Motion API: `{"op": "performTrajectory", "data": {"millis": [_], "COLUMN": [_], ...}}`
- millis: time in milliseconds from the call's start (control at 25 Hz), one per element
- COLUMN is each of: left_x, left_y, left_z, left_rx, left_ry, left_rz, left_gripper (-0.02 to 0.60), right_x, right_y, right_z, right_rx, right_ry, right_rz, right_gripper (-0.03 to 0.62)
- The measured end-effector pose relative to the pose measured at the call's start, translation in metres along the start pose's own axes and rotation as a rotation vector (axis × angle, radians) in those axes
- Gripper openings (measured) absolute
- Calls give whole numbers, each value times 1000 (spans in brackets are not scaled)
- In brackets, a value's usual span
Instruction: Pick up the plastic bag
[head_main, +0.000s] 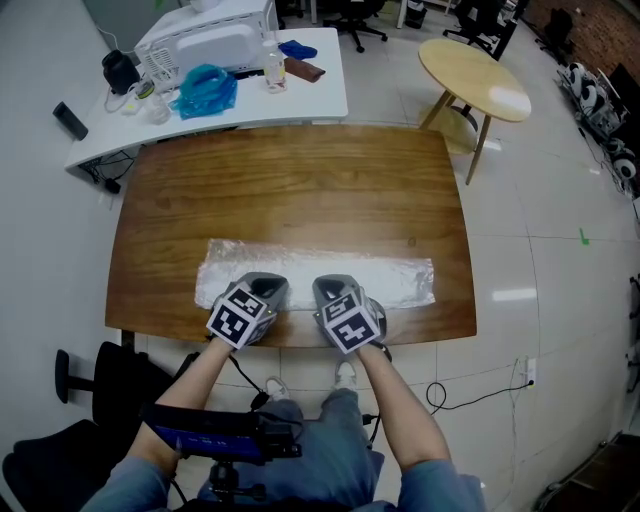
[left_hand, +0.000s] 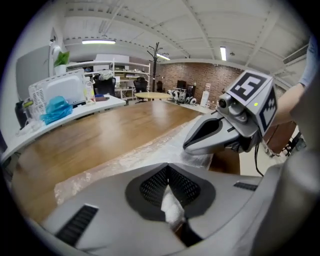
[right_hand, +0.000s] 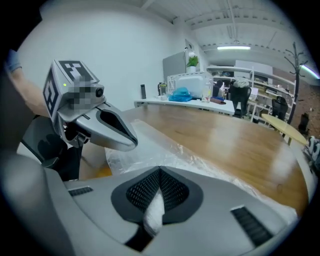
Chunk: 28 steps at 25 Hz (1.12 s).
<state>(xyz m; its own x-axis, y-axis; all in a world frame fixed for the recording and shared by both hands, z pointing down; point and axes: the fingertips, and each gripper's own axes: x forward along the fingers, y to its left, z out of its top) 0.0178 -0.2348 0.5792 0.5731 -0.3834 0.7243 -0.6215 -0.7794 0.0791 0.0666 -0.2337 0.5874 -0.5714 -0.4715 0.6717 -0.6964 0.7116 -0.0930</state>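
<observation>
Plastic bag (head_main: 400, 278) position: it lies flat and crinkled on the wooden table (head_main: 300, 190), close to the near edge, with its long side running along that edge. Most of its length extends to the right of the two grippers; a shorter part extends to the left.

Left gripper (head_main: 262, 282): it is set on the near edge of the bag, left of centre, and points forward and down. In the left gripper view the jaws of the left gripper (left_hand: 168, 170) are brought together, with a bunched white fold of the plastic bag (left_hand: 145, 152) pinched between the pads.

Right gripper (head_main: 335, 284): it is set just beside the left one, on the same near edge of the bag. In the right gripper view the jaws of the right gripper (right_hand: 159, 172) are likewise closed, and a white fold of the plastic bag (right_hand: 170, 147) is clamped between the pads.

Each gripper view also shows the other gripper (marker cube uppermost) resting its tip on the film: the right gripper (left_hand: 205, 137) and the left gripper (right_hand: 117, 132).

Surroundings: a white desk (head_main: 320, 100) stands beyond the far edge of the wooden table and carries a blue bag (head_main: 205, 90) and a white appliance (head_main: 205, 45). A round table (head_main: 475, 75) stands at the far right, well apart from the work area
</observation>
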Motion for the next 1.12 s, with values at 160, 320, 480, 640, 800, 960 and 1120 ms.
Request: {"op": "performTrajectory", "data": {"millis": [160,320,480,640,800,960,1120], "left_x": [-30,-60,-79,-82,-80,-76,-82], "left_y": [35,69,87,89,90,91,92], "left_z": [-27,-71,-105,-112,-114,-116,-110], "left_rx": [-36,-103,-151,-149,-167,-173,-172], "left_ry": [-7,30,70,77,68,50,27], "left_rz": [94,170,217,227,227,234,253], "left_gripper": [15,15,15,15,15,15,15], "right_x": [-36,-75,-103,-107,-99,-98,-100], "right_y": [-32,-78,-121,-137,-138,-139,-140], "right_z": [-9,-34,-64,-82,-94,-93,-90], "right_rx": [20,55,105,132,148,148,147], "right_ry": [-51,-55,-11,36,57,51,47], "right_rz": [-83,-189,-279,-291,-290,-294,-305], "right_gripper": [1,1,2,2,2,2,2]}}
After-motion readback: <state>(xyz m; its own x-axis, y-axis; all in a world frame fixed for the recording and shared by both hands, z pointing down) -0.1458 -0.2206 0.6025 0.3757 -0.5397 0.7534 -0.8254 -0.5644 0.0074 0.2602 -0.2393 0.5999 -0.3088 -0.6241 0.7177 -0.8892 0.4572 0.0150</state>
